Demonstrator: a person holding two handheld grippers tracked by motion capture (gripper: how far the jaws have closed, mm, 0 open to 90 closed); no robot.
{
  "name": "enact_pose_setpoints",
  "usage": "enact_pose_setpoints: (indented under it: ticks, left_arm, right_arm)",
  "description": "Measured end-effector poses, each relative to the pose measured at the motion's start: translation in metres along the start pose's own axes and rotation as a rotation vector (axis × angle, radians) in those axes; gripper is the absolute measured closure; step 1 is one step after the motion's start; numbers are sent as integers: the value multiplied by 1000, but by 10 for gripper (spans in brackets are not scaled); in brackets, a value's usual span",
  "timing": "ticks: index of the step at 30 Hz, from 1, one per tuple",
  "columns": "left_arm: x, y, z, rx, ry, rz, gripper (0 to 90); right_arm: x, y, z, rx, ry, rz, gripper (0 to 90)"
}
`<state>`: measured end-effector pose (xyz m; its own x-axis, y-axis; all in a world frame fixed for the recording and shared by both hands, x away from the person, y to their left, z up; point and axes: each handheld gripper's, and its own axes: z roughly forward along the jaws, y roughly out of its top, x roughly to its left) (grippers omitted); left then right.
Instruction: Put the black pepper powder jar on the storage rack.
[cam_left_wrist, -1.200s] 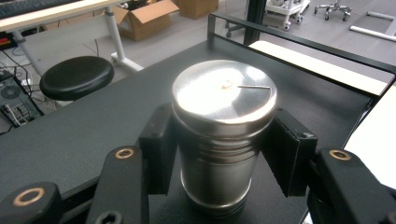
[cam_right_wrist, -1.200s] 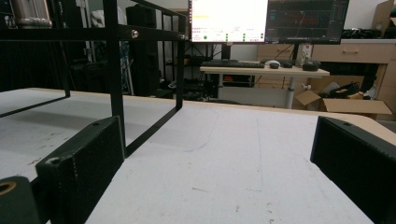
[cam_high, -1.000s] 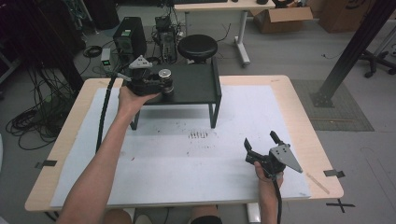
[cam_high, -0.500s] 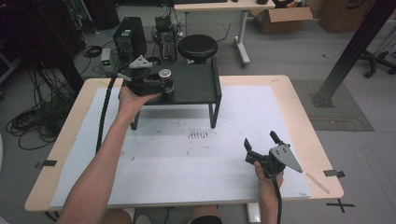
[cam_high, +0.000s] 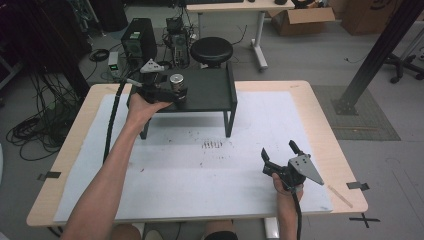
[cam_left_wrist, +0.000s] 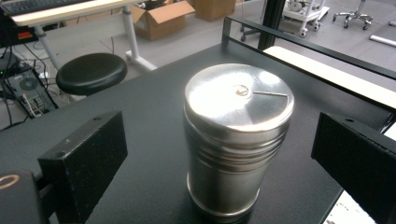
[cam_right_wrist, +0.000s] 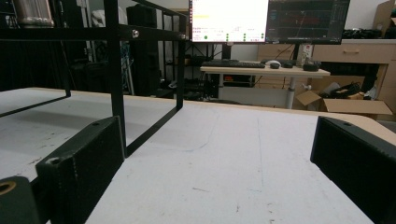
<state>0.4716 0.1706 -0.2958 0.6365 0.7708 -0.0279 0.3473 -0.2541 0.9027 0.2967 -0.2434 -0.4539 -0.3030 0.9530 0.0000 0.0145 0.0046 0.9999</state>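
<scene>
Scuffed white table (cam_high: 210, 170), black stand (cam_high: 210, 92), cluttered workshop floor beyond.

No word, brand or number can be read in any view. The monitor (cam_right_wrist: 270, 21) in the right gripper view shows coloured lines and green dots, too small to make out. A black cross of tape (cam_high: 364, 219) marks the floor beside the desk (cam_high: 325, 125).

Grey floor (cam_high: 310, 60), black round stool (cam_high: 212, 50), cardboard box (cam_high: 300, 15), lit monitors (cam_right_wrist: 268, 21)
</scene>
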Motion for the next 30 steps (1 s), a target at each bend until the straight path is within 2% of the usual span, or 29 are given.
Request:
enact_pose_setpoints:
  ticks: [3,9,10,20,22,30]
  left_arm:
    - [-1,0,0,2,-16,1,36]
    - [-3,2,-6,-15,-19,11,35]
    - [-3,3,-10,-29,-21,15,35]
    - [-7,8,-34,-55,-12,45,36]
    - [-7,6,-42,-72,-15,38,37]
    - [-6,-2,-59,-86,1,44,37]
  right_arm:
    - [0,0,0,0,0,0,23]
    - [0,0,0,0,0,0,23]
    - [0,0,0,0,0,0,23]
    - [0,0,0,0,1,-1,23]
    - [0,0,0,0,0,-1,23]
    - [0,0,0,0,0,-1,24]
